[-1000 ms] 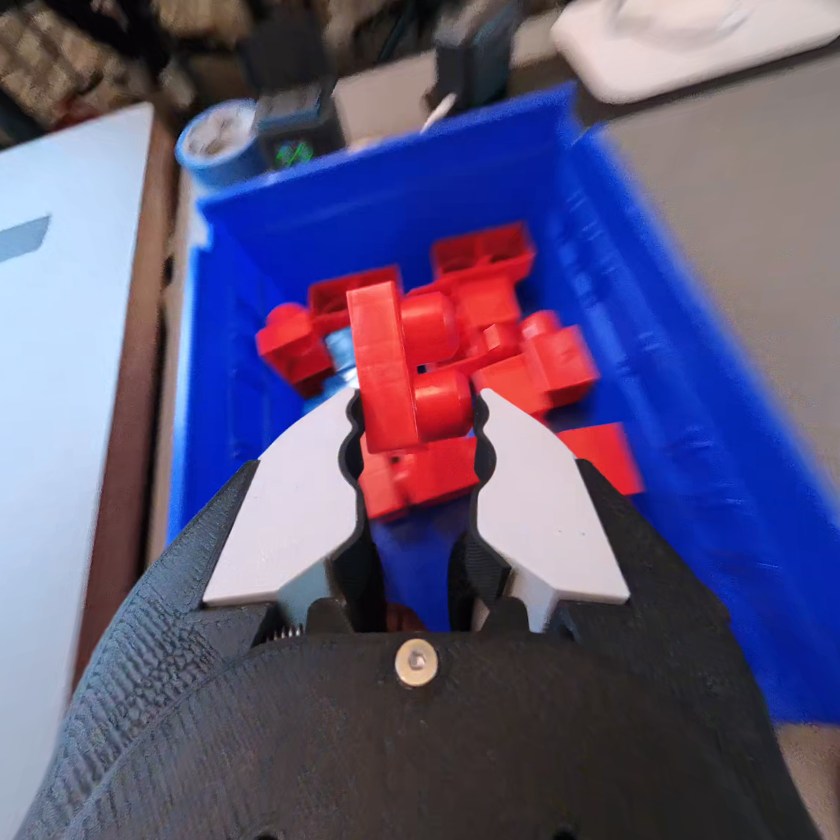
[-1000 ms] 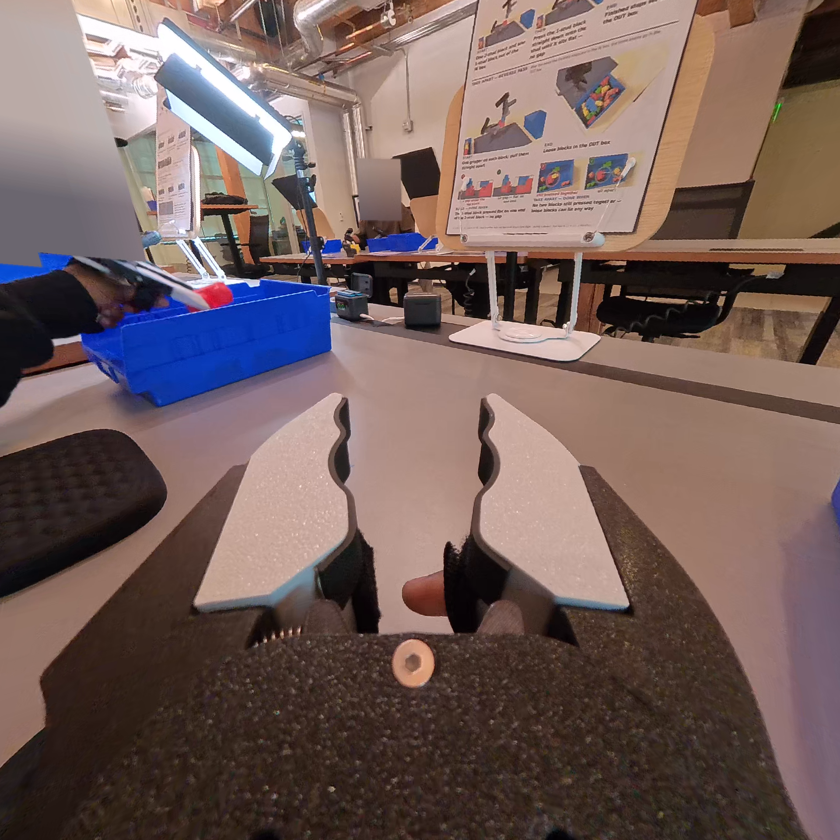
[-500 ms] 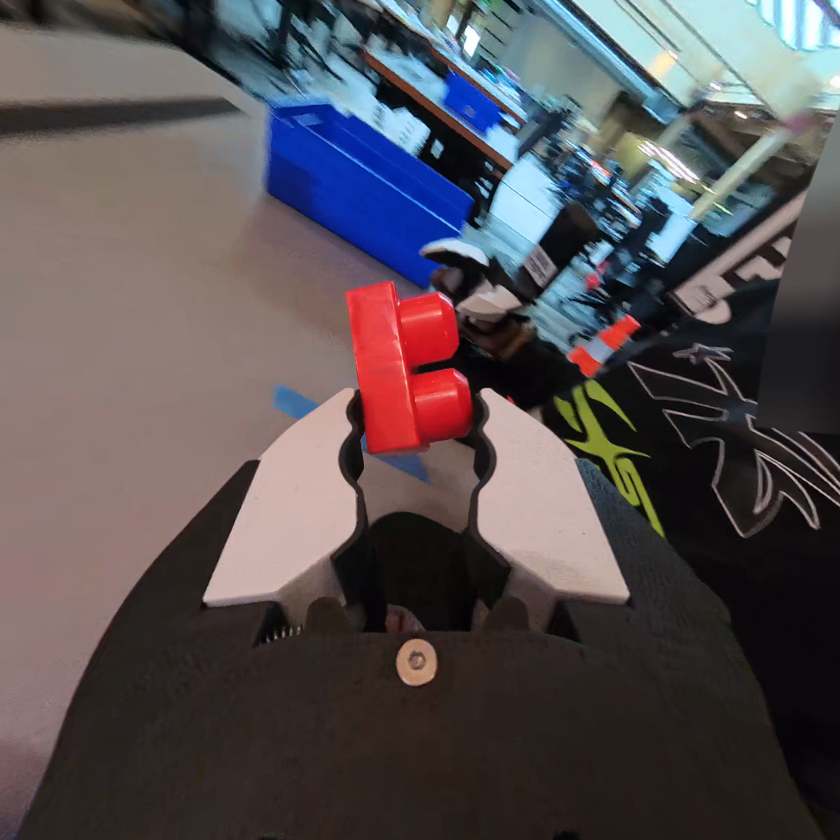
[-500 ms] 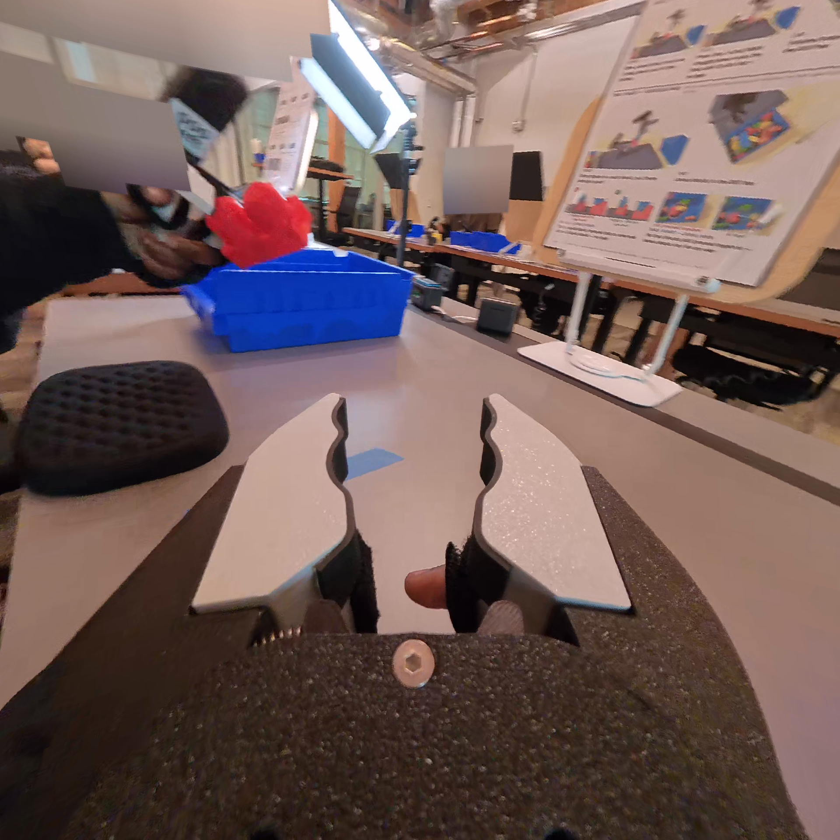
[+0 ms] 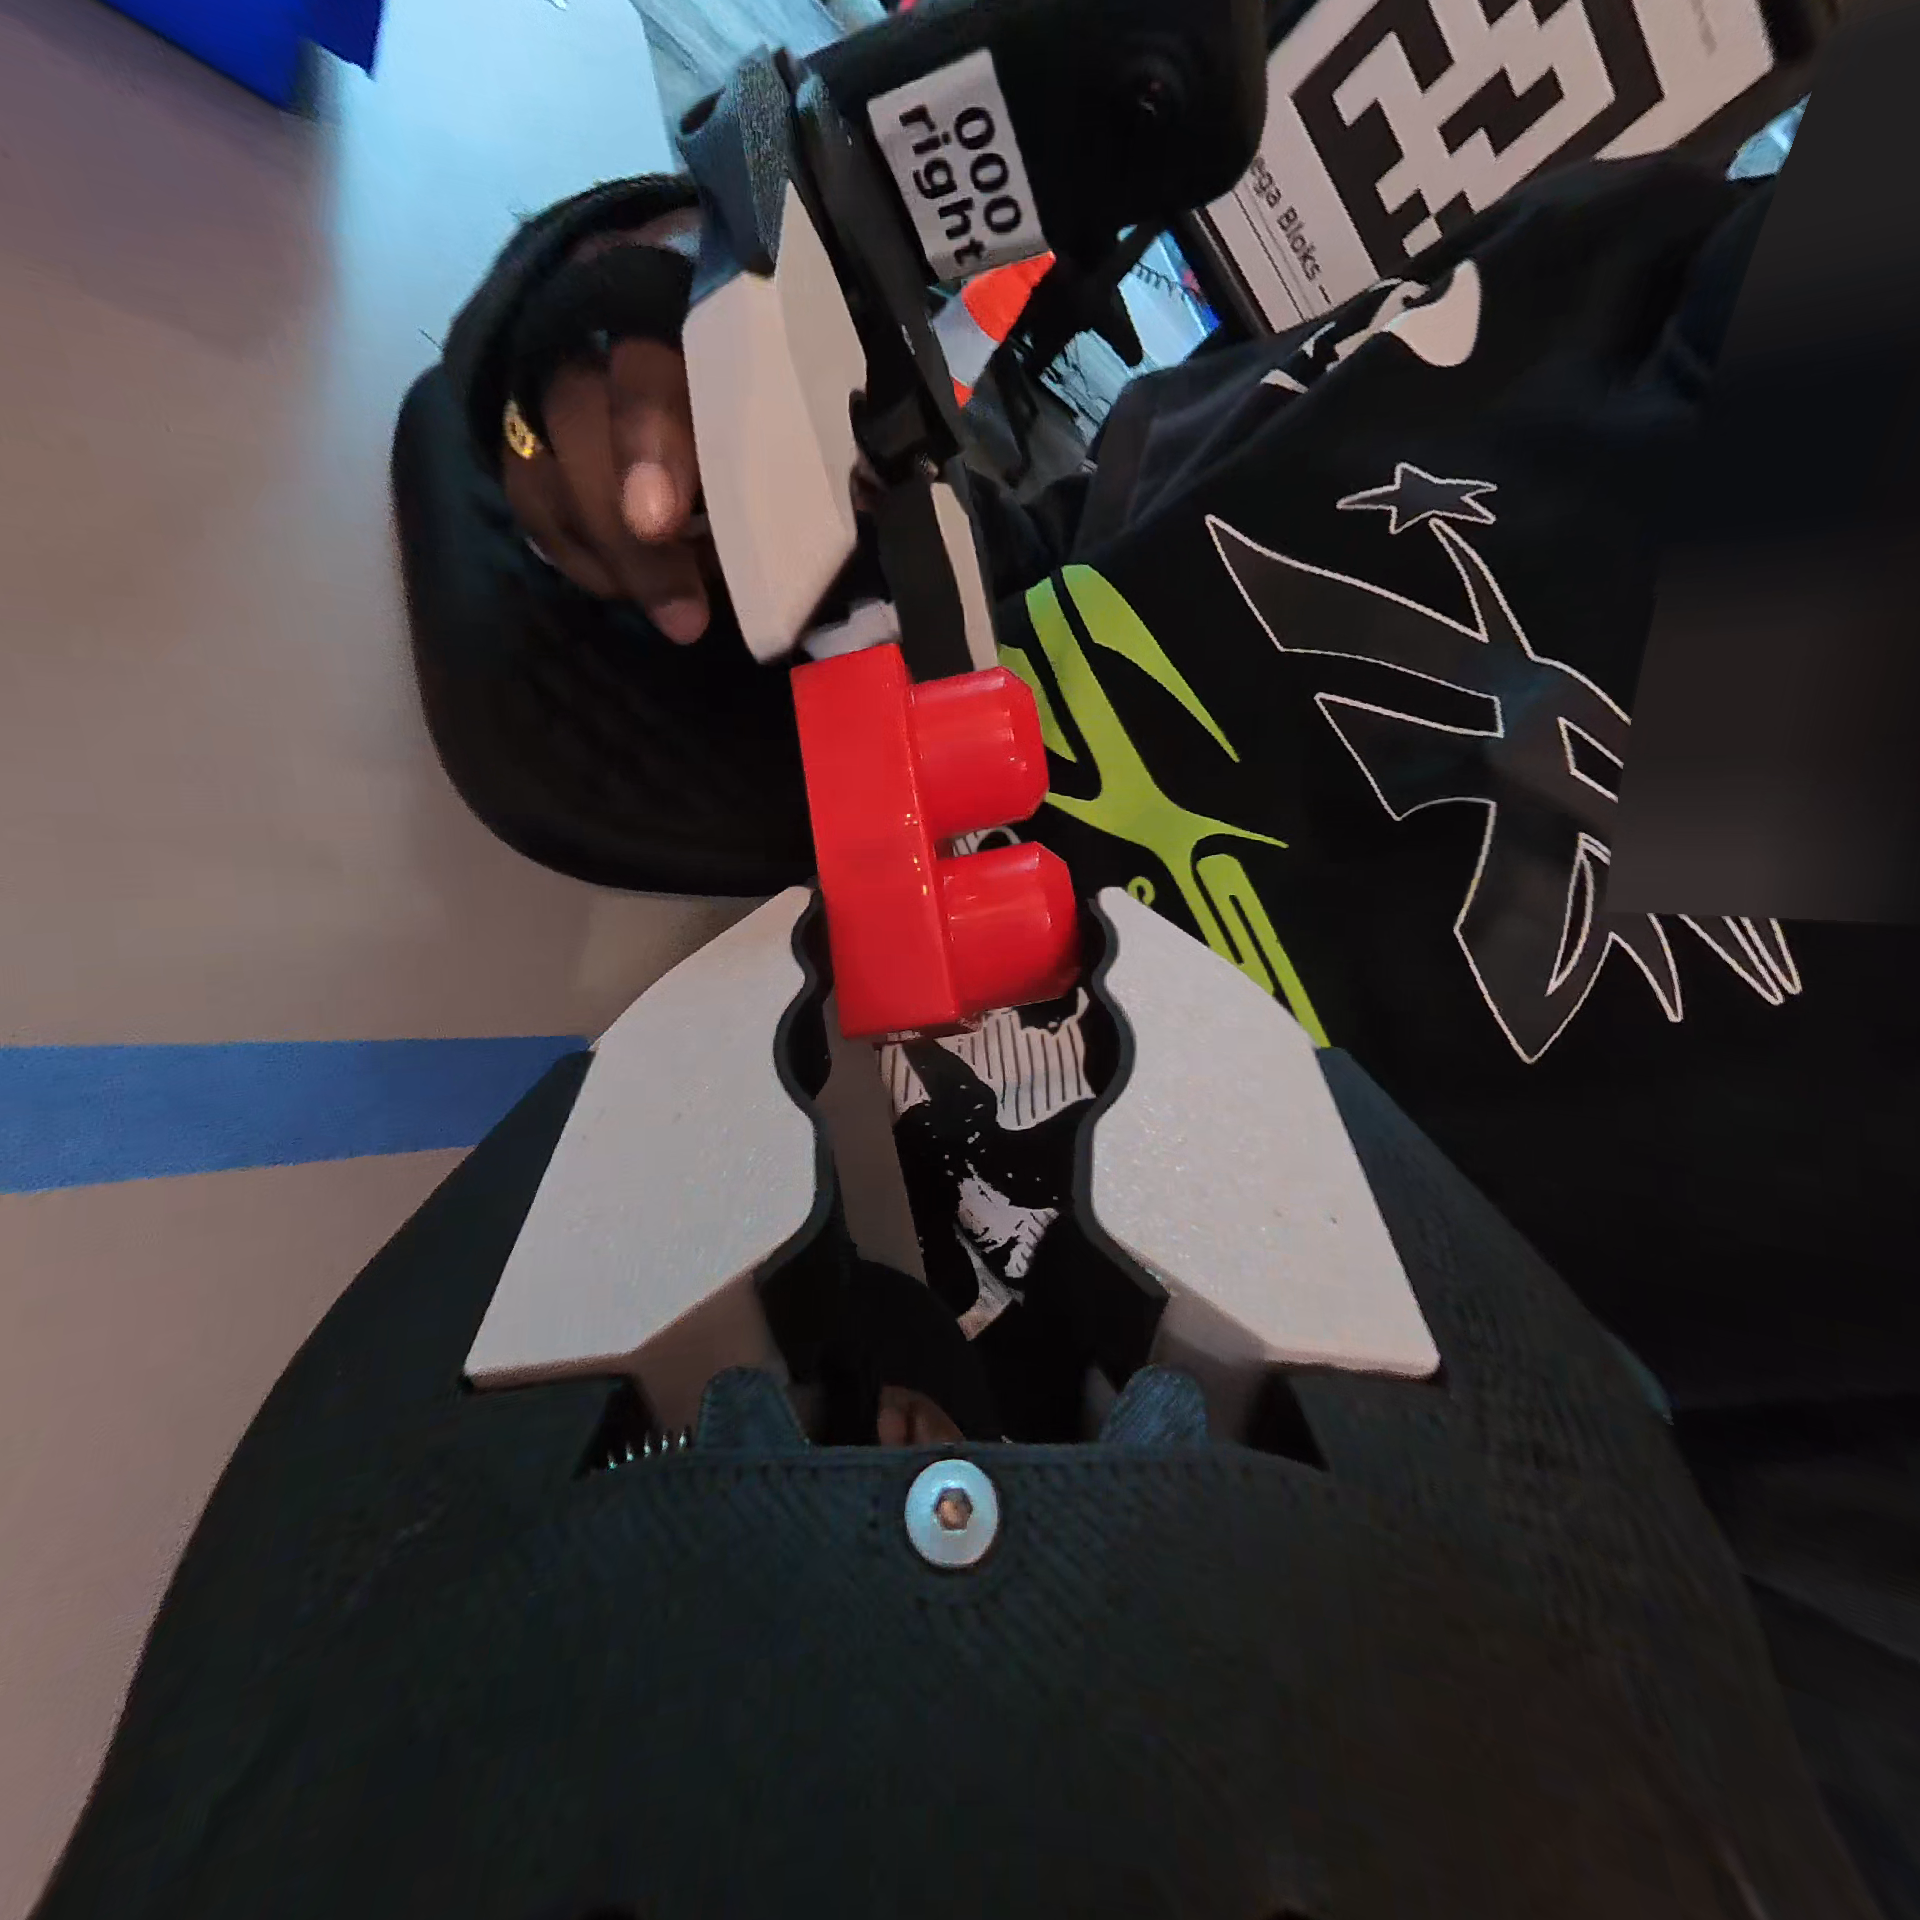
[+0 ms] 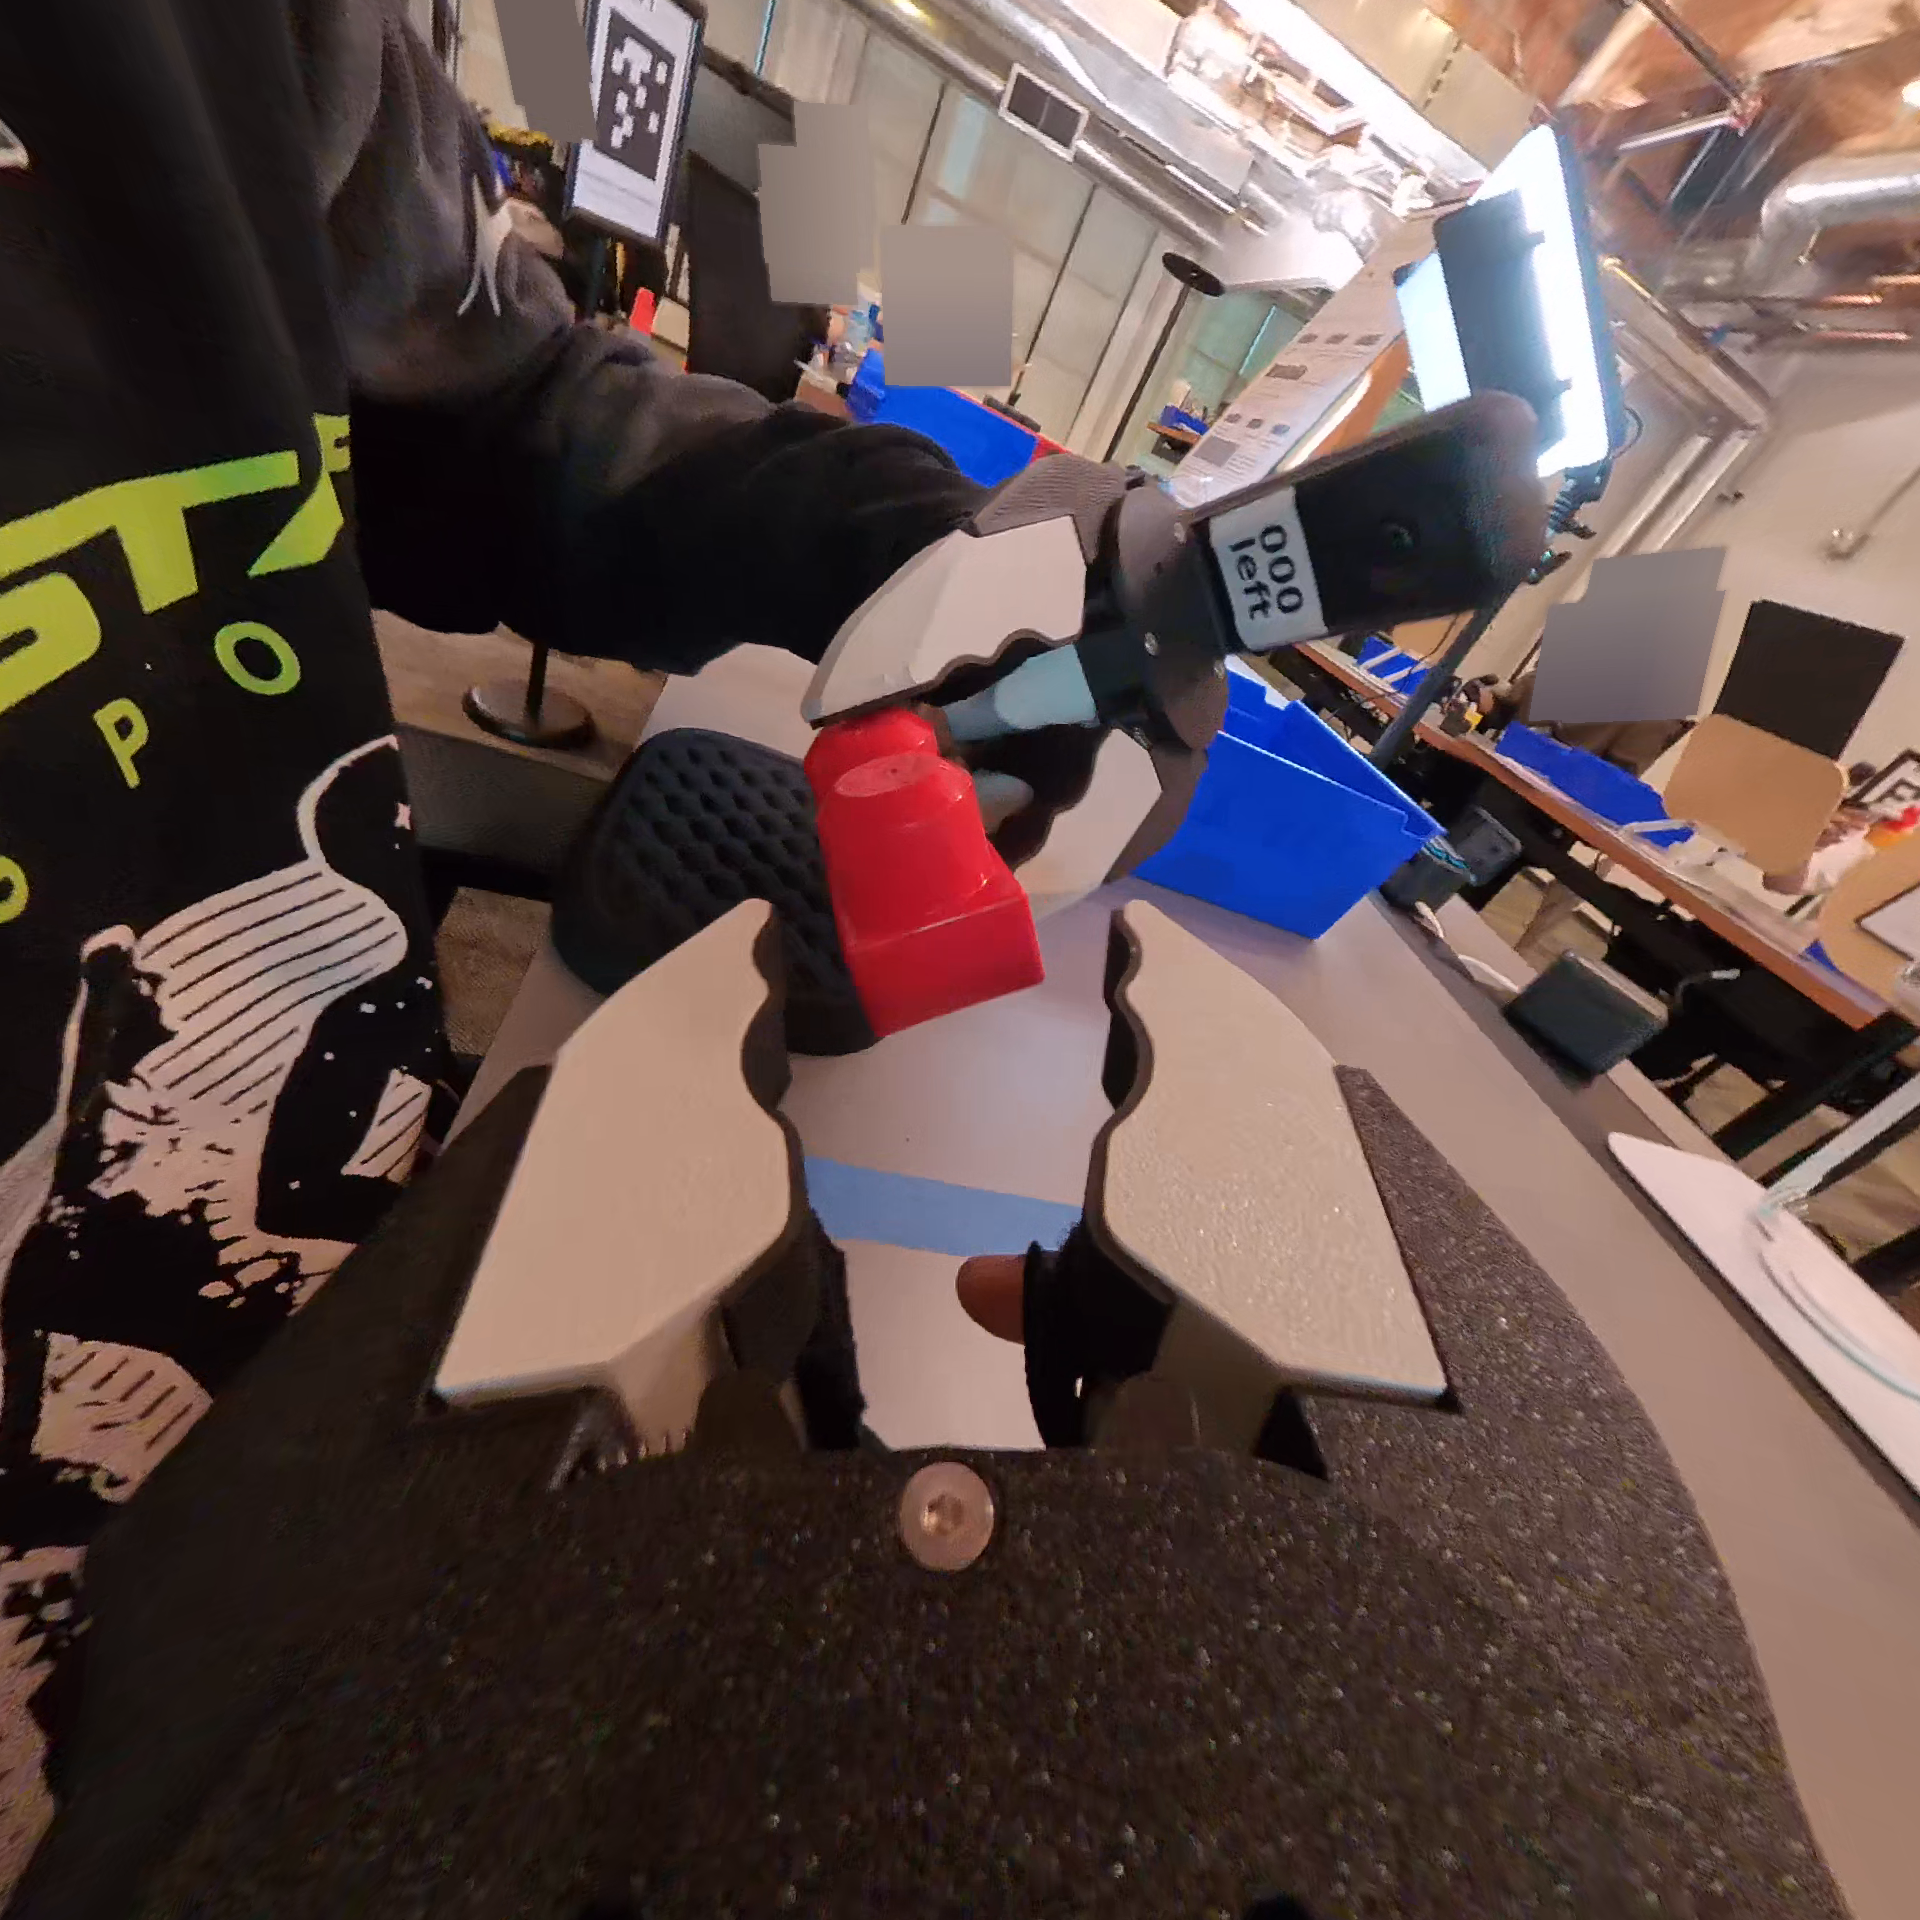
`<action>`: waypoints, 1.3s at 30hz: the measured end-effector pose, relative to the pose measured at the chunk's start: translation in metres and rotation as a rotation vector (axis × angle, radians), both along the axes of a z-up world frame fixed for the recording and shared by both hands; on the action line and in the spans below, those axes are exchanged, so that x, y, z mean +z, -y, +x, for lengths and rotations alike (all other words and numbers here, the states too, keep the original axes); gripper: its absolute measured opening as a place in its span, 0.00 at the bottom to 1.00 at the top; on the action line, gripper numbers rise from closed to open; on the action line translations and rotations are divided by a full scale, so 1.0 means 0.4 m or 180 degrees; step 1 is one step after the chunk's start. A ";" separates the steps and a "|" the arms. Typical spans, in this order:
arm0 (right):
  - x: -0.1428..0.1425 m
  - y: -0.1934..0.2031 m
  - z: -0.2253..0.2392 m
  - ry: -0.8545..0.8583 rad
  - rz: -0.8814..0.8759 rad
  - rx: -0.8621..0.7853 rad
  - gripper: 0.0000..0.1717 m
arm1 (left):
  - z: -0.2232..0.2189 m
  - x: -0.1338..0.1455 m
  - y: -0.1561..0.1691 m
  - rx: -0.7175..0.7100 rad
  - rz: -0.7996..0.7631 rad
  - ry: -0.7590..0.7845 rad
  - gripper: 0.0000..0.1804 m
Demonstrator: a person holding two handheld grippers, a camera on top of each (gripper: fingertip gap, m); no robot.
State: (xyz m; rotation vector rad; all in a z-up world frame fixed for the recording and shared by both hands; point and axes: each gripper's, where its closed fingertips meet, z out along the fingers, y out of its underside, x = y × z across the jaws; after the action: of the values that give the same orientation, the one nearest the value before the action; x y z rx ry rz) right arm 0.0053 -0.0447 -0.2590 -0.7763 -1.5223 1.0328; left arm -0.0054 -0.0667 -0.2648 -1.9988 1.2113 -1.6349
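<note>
My left gripper (image 5: 951,935) is shut on a red block with two round studs (image 5: 914,842). One pad presses its flat base, the other the near stud, and the block sticks out forward in the air. My right gripper (image 6: 940,935) is open. The block's free end (image 6: 914,883) sits just at its fingertips, with a clear gap to the right pad. In the left wrist view the right gripper's white fingers (image 5: 769,468) reach the block's far end. In the right wrist view the left gripper (image 6: 904,727) comes in from above.
A blue bin (image 6: 1278,821) stands on the grey table (image 6: 1455,1091) behind the grippers. A black padded rest (image 6: 686,831) lies at the table edge. Blue tape (image 6: 935,1205) marks the table. A small black box (image 6: 1579,1008) and a white stand base (image 6: 1766,1226) are at the right. A person in a black shirt (image 6: 156,623) is close.
My left gripper lifted the red block out of the blue bin and swung it over to the right gripper. My right gripper turned to face it and opened a little wider.
</note>
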 end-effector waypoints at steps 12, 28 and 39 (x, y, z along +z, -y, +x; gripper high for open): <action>0.017 -0.072 0.022 0.0259 -0.1408 0.0030 0.22 | -0.039 0.046 -0.135 0.1354 0.2507 -0.0229 0.38; 0.189 -0.134 0.038 -0.1672 -0.3308 0.0259 0.32 | -0.005 0.176 -0.126 0.2318 0.1341 0.1956 0.20; 0.183 -0.092 -0.002 -0.2151 -0.3426 0.0324 0.25 | 0.043 0.163 -0.134 0.2441 0.0956 0.2232 0.20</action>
State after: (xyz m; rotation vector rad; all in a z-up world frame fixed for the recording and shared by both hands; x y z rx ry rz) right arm 0.0047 -0.0078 -0.1857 -0.9070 -0.3487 1.9764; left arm 0.0117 -0.0130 -0.1994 -1.2626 0.3287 -1.4201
